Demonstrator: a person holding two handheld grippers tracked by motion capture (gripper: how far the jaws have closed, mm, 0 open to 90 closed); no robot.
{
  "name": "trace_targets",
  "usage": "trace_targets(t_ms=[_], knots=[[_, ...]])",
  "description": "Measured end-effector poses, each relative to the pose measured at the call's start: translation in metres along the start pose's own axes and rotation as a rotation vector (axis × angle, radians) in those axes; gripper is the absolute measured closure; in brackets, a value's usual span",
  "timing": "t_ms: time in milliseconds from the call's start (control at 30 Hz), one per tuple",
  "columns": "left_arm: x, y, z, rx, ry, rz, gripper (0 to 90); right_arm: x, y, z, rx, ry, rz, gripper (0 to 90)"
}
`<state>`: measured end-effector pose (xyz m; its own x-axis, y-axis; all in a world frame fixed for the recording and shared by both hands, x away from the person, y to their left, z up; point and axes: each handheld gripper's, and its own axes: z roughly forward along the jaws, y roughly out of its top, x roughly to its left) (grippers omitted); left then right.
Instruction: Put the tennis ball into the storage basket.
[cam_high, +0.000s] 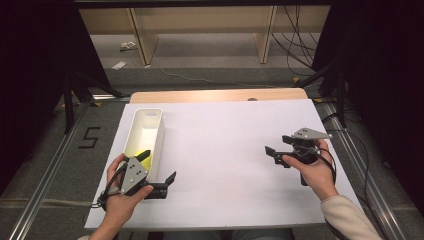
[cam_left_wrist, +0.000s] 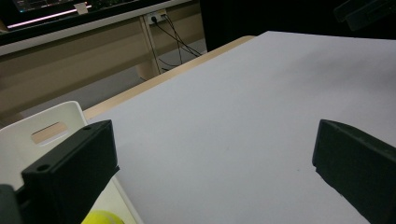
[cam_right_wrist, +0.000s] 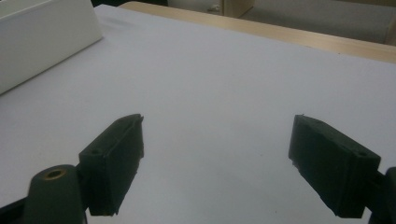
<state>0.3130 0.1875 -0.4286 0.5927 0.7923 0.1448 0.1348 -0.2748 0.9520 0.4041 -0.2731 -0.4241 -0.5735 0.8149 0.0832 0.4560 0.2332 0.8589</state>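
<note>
Bin: a long white plastic bin (cam_high: 143, 131) stands on the white table sheet (cam_high: 225, 150), its long axis running away from the person, handle slot at the far end.
Yellow thing: a bright yellow object (cam_high: 142, 156) lies inside the bin at its near end; what it is, and which way it points, I cannot tell.
Left gripper: the black left gripper (cam_high: 166, 183) sits just beside the bin's near right corner, jaws spread wide, holding nothing, pointing away from the bin.
Right gripper: the black right gripper (cam_high: 272, 154) is well apart from the bin, jaws wide, empty, aimed towards it.
Progress: judging by this, the yellow object is already deposited; little seems left.
</note>
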Motion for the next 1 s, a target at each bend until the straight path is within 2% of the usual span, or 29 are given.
trace_targets(t_ms=[333, 500, 667, 1000], knots=[[0.0, 0.0, 0.0, 0.0, 0.001, -0.001, 0.0, -0.001, -0.014, -0.01, 0.007, 0.004, 0.008, 18.9], [0.001, 0.0, 0.001, -0.003, -0.004, 0.005, 0.0, 0.0, -0.02, -0.016, -0.007, 0.01, 0.005, 18.9], [0.001, -0.001, 0.0, 0.0, 0.003, -0.007, 0.0, 0.001, -0.026, -0.019, -0.009, 0.019, 0.006, 19.0], [0.002, -0.002, 0.002, -0.001, -0.006, -0.007, 0.0, 0.001, -0.028, -0.027, -0.044, 0.023, 0.016, 19.0]])
